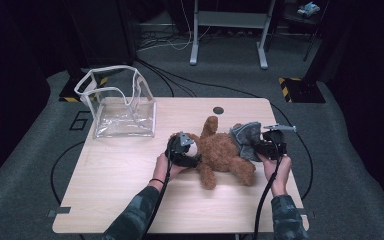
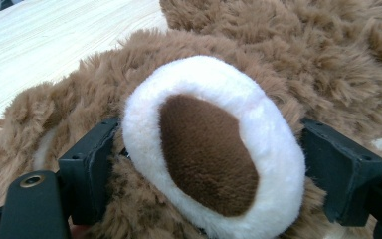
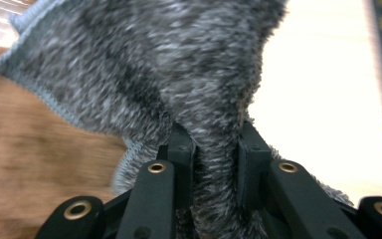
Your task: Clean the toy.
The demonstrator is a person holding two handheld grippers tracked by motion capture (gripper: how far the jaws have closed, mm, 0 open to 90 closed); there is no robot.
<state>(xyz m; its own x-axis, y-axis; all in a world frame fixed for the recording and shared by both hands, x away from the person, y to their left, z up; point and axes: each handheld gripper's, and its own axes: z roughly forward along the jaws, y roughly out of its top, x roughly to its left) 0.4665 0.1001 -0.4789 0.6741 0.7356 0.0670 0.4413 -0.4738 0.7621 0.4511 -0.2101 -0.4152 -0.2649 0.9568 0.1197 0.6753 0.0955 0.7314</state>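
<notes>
From the high view, the teddy bear point(image 1: 220, 155) lies flat across the table point(image 1: 115, 175), between the left gripper point(image 1: 184, 150) and the right gripper point(image 1: 269, 145). In the left gripper view, wide jaws hug its white paw point(image 2: 209, 144). In the right gripper view, though blurry, jaws seem pinched on the grey cloth point(image 3: 179, 74) beside the bear.

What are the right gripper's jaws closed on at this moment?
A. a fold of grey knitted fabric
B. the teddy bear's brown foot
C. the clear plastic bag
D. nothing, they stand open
A: in the right gripper view the right gripper pinches a bunched fold of the grey knitted fabric between its jaws, beside the brown teddy bear.
</notes>
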